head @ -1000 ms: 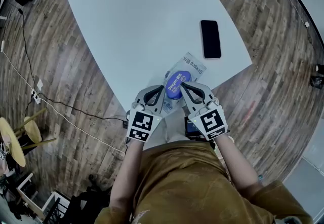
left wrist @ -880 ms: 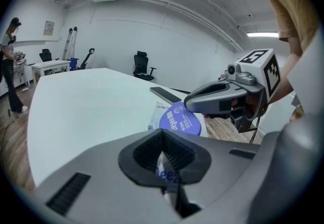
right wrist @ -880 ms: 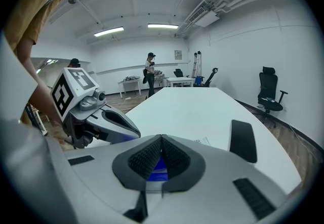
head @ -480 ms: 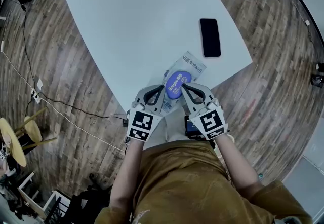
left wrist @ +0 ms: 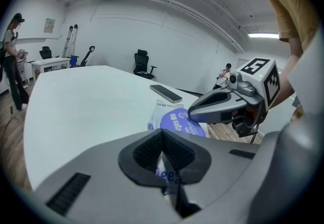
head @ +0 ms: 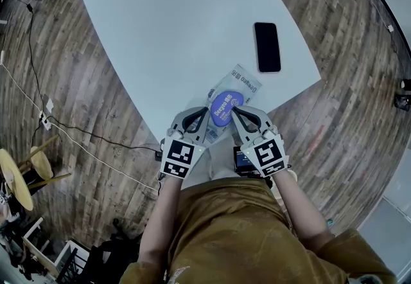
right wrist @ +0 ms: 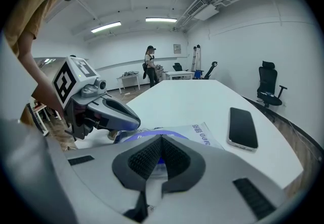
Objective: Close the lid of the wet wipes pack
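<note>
Wet wipes pack (head: 240,85) at white table's (head: 173,26) near edge, its blue oval lid (head: 223,108) between the tips of left gripper (head: 206,112) and right gripper (head: 234,109), both jaw pairs closed together and empty, pack's long axis running diagonally toward smartphone (head: 267,48).

Blue lid (head: 223,108) on pale wipes pack (head: 244,81), black phone (head: 267,47), white table (head: 173,26); left gripper (head: 206,111) and right gripper (head: 233,108) are grey with black-and-white checked markers (head: 178,155).

Pretty bright, even light from the ceiling strip lights (right wrist: 161,19), only soft shadows on the white worktop (head: 173,26), heavy fisheye warp and black corners in both gripper views.
</note>
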`<state>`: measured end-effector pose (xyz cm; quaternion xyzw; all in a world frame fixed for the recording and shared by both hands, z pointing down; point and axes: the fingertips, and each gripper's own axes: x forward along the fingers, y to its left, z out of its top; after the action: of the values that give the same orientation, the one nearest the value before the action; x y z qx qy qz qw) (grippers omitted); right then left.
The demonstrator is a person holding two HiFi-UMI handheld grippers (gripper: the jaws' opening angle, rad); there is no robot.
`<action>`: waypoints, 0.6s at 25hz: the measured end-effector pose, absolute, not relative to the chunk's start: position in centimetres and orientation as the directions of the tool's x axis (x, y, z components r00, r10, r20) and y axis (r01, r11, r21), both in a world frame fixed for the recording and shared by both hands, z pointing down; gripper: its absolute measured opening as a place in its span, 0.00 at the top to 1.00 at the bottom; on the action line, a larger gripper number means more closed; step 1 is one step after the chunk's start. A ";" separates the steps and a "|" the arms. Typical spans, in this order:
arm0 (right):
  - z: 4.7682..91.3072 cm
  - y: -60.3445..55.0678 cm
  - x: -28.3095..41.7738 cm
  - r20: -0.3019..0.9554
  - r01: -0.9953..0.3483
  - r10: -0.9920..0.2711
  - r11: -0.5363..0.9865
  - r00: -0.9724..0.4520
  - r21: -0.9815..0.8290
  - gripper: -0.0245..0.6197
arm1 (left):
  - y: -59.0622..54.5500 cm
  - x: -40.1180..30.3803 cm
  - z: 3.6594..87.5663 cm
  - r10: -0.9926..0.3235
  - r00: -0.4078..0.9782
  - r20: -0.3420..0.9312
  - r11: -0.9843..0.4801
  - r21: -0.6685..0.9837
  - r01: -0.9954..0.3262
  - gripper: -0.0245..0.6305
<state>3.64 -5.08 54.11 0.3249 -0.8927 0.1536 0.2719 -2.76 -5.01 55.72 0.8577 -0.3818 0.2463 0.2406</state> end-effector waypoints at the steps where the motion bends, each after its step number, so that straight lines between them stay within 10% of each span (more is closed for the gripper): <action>1: 54.2 -5.0 3.7 0.589 -0.667 -0.496 0.739 -0.638 -0.100 0.95 | -5.0 -2.8 55.7 -0.536 0.587 0.607 -0.593 0.225 -0.773 0.95; 15: 55.5 -4.0 4.0 0.627 -0.665 -0.475 0.740 -0.618 -0.095 0.95 | -4.4 -2.8 56.0 -0.529 0.592 0.607 -0.591 0.237 -0.771 0.95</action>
<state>4.04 -4.04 55.52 0.3221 -0.8848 0.1614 0.2955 -2.78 -4.35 55.99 0.8575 -0.3792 0.2452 0.2464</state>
